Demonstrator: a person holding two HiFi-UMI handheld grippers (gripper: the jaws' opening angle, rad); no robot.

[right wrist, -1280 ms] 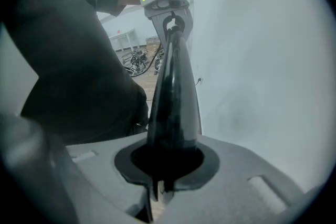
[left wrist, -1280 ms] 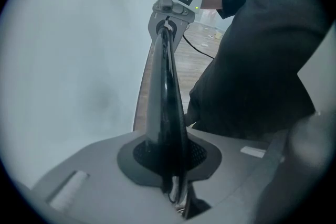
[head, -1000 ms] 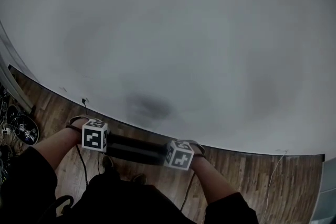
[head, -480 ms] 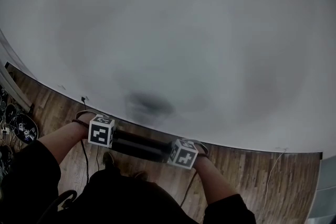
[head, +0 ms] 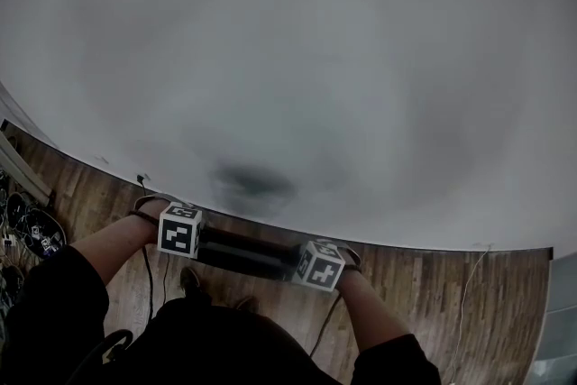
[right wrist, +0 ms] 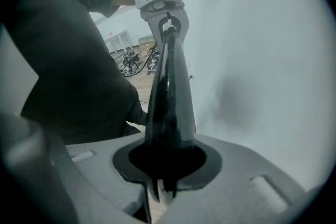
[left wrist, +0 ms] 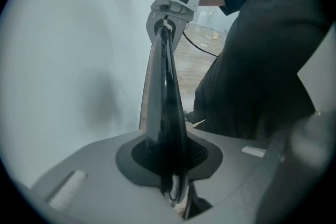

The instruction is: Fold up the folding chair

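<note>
Left gripper (head: 198,241) clamped on chair bar (head: 245,253) at 9 o'clock end, right gripper (head: 299,262) likewise at 3, its jaws just easing wider.

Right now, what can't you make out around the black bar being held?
Seat and legs under the glossy black bar: head view, hidden by the bar and the person's dark torso; folded or not, cannot tell.
The same parts in both gripper views: each looks straight along the bar, which fills the middle.
The dark clutter on the wooden floor: head view, too small, cut by the left edge.

Folding chair (head: 243,253) — only a black, glossy bar showing, roughly level, just beside the white wall (head: 288,59)
</note>
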